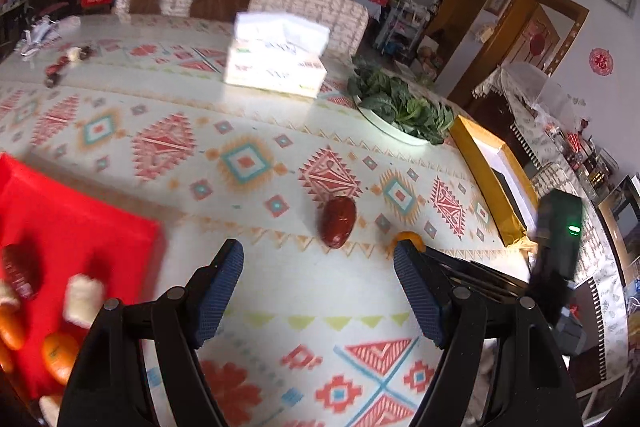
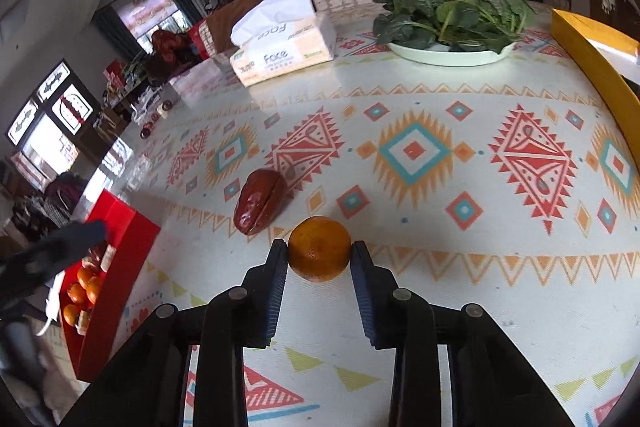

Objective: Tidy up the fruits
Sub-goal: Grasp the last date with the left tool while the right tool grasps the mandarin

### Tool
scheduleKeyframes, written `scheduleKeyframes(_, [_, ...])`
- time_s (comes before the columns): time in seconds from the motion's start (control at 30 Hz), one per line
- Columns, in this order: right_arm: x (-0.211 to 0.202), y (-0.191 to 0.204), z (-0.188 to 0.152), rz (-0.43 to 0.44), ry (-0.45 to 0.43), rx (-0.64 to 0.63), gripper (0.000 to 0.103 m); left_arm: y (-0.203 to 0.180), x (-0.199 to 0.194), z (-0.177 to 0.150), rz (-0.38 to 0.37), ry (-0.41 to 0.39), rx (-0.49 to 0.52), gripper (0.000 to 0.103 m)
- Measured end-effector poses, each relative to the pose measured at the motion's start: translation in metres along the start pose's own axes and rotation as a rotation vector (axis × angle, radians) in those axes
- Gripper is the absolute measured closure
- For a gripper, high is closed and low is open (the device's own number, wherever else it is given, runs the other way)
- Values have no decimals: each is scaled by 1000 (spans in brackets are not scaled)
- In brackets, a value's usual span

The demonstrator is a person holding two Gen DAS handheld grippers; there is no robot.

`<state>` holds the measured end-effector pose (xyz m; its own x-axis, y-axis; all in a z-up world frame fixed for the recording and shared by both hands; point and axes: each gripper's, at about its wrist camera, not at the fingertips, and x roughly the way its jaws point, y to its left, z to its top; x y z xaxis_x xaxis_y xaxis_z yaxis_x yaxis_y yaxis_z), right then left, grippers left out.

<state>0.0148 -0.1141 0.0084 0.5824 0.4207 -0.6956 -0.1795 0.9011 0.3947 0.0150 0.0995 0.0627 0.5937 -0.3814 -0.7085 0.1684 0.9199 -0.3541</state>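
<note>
Surface (image 2: 500,267) is a table under a patterned cloth (red, teal and orange diamonds, glossy in the far part), in a cluttered living room with wooden doors, a staircase and padded chairs behind. On it: tissue box (image 2: 280,43) at the far side, white plate of leafy greens (image 2: 452,23) to its right, yellow box (image 2: 592,59) along the right edge, a few small dark items at the far left end (too small to identify). Red tray (image 2: 116,267) at the left edge holds several small oranges and wrapped snacks; left-wrist view of it is motion-blurred. A dark red wrapped date (image 2: 260,203) lies on the cloth between the tray and the orange (image 2: 319,249), near the orange but not touching it. Right gripper (image 2: 320,251) has the orange between its fingertips, both pads against the fruit's sides, orange sitting on the cloth; skin is deep orange with darker speckling low down. Left gripper (image 1: 318,259) is open wide with nothing in it, above bare cloth, date just ahead of it. In that view the orange (image 1: 408,238) is mostly hidden behind its right finger.
</note>
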Motion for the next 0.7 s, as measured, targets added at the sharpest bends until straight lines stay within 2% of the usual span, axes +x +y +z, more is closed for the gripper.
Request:
scheduleKeyframes(0.17, [-14, -21, 3, 6, -28, 74, 67, -26, 45, 8, -7, 64, 87, 26])
scheduleKeyframes(0.23, [-17, -29, 5, 8, -35, 108, 67, -36, 61, 9, 22, 76, 157, 26])
scheduleKeyframes(0.33, [-18, -35, 7, 8, -36, 134, 67, -50, 75, 7, 104, 71, 282, 27])
scheduleKeyframes(0.43, [-17, -38, 8, 11, -28, 148, 67, -60, 83, 3, 138, 81, 362, 38])
scheduleKeyframes(0.57, [-17, -35, 7, 10, -28, 144, 67, -62, 96, -2, 165, 107, 398, 74])
scheduleKeyframes(0.7, [-17, -34, 8, 6, -33, 136, 67, -57, 88, -4, 149, 78, 369, 74])
